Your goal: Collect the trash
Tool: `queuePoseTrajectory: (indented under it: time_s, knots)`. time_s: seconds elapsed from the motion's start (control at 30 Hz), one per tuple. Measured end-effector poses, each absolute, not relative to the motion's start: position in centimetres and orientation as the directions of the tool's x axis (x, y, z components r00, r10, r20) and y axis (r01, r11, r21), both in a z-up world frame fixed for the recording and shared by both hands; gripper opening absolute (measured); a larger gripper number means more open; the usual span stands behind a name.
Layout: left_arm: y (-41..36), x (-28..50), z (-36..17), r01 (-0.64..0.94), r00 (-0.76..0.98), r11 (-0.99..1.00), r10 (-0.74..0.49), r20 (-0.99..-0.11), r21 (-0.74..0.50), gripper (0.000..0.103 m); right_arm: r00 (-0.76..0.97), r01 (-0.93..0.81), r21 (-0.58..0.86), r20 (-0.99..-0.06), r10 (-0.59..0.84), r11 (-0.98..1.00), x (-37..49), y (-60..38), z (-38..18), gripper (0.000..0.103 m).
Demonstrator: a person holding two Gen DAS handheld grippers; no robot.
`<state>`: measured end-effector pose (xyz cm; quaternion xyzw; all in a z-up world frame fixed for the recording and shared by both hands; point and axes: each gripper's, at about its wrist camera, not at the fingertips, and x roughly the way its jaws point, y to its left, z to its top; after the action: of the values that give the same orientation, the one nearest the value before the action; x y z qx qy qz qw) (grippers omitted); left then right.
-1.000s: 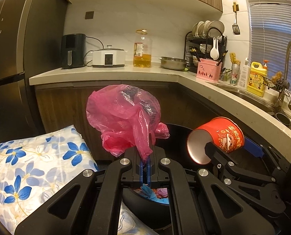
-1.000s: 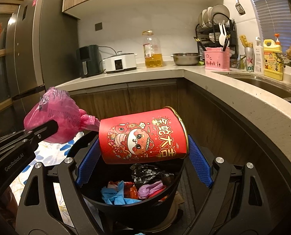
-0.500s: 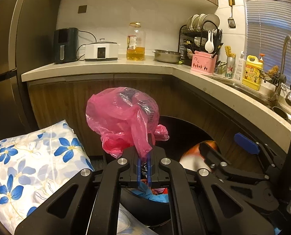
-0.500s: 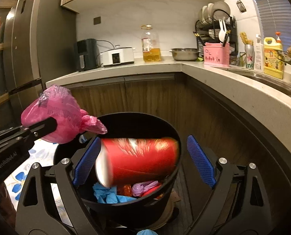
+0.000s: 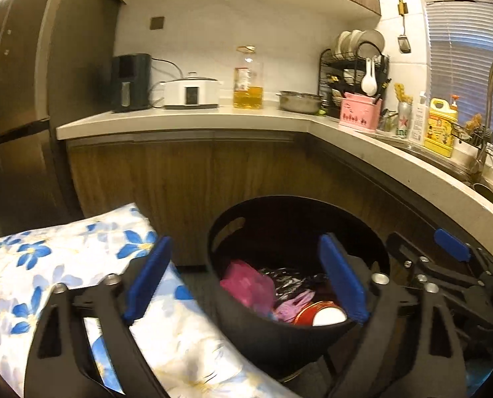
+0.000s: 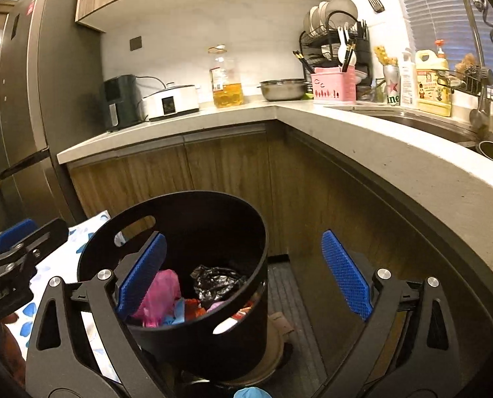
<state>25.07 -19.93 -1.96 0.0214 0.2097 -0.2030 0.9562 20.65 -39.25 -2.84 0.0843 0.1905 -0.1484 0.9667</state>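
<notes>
A black trash bin [image 5: 233,232] stands on the floor below both grippers; it also shows in the right wrist view [image 6: 246,219]. Inside lie the pink plastic bag [image 5: 246,285], also seen in the right wrist view [image 6: 160,292], the red cup [image 5: 316,311], crumpled black foil [image 6: 216,282] and other scraps. My left gripper [image 5: 246,278] is open and empty above the bin's left side. My right gripper [image 6: 243,275] is open and empty above the bin's right rim. The right gripper also shows at the right of the left wrist view [image 5: 445,258].
A blue-flowered white pillow [image 5: 47,265] lies left of the bin. Wooden cabinets [image 6: 213,165] and an L-shaped counter [image 6: 379,132] stand behind and to the right. A fridge [image 6: 17,116] stands at the left. A blue scrap [image 6: 251,392] lies on the floor by the bin.
My right gripper opened and the red cup fell into the bin. My left gripper then opened and the pink bag dropped into the bin too.
</notes>
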Motion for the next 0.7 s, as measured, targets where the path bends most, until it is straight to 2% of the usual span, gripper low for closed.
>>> queuePoseTrajectory:
  time_s: [0.07,0.13,0.37,0.7]
  knots:
    - [-19.1,24.3,-1.9,0.373,0.838,0.927,-0.352,-0.418,-0.033,0.090,0.880,0.317,0.094,-0.402,-0.255,0.944,20.2,-38.7,-2.7,0.098]
    - [-18.1,23.8,-2.0,0.346,0.844,0.938,-0.323,-0.429,-0.027,0.097,0.877,0.310,0.082,-0.410,-0.251,0.947,19.6,-37.9,-2.6,0.098]
    - [-14.1,20.6,-2.0,0.240,0.861,0.970,-0.232,-0.453,-0.039,0.097,0.875,0.285,0.039,-0.418,-0.243,0.958,17.1,-34.8,-1.7,0.098]
    - [-10.2,14.9,-1.3,0.178,0.880,0.982,-0.185,-0.438,-0.059,0.097,0.885,0.244,0.006,-0.410,-0.220,0.970,12.4,-30.6,-0.1,0.098]
